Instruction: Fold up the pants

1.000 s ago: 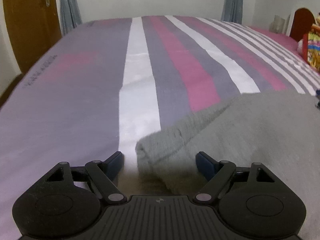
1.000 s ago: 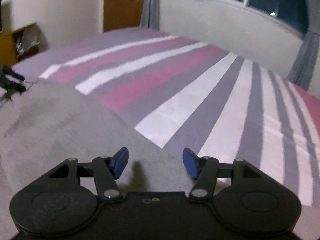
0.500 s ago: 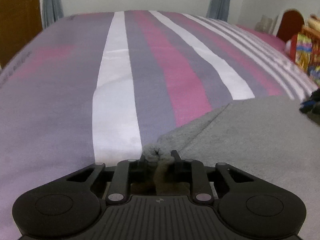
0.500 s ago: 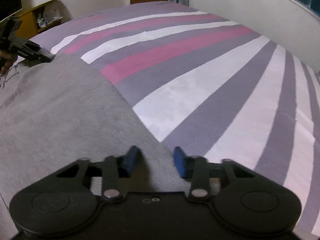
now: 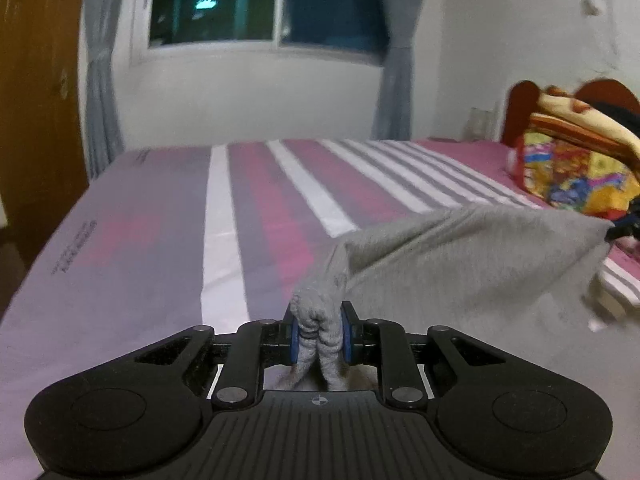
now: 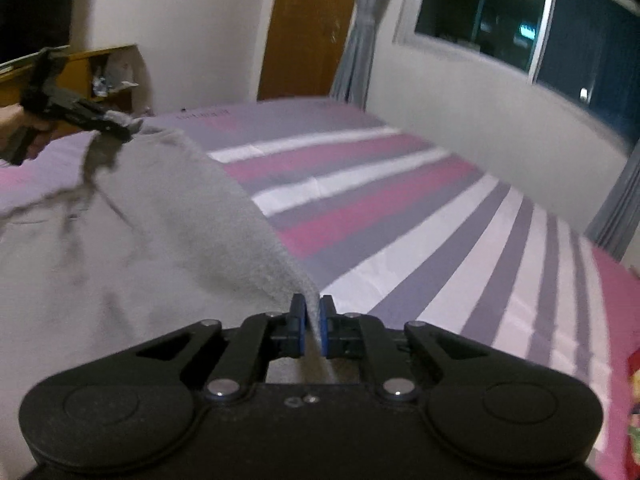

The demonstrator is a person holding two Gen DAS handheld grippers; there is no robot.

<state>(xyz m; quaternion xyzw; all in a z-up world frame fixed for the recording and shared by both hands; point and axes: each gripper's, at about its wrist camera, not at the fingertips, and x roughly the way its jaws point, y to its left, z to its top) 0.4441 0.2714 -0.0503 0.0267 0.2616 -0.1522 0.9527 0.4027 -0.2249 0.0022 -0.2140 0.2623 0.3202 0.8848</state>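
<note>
The grey pants (image 5: 460,272) are lifted off the striped bed (image 5: 256,216) and stretched between both grippers. My left gripper (image 5: 320,334) is shut on a bunched corner of the pants. My right gripper (image 6: 313,322) is shut on the other edge of the pants (image 6: 168,232). The right gripper shows at the far right of the left wrist view (image 5: 624,230). The left gripper shows at the upper left of the right wrist view (image 6: 96,120), with the cloth hanging from it.
A colourful bundle of bedding (image 5: 572,172) lies at the bed's head by a wooden headboard (image 5: 524,108). A window (image 5: 260,0) with grey curtains (image 5: 396,80) is on the far wall. A wooden door (image 6: 308,28) and a shelf (image 6: 104,76) stand beyond the bed.
Both grippers closed on the pants' edge and lifted it off the bed. The cloth now hangs stretched between them, and both views have tilted up toward the walls.
</note>
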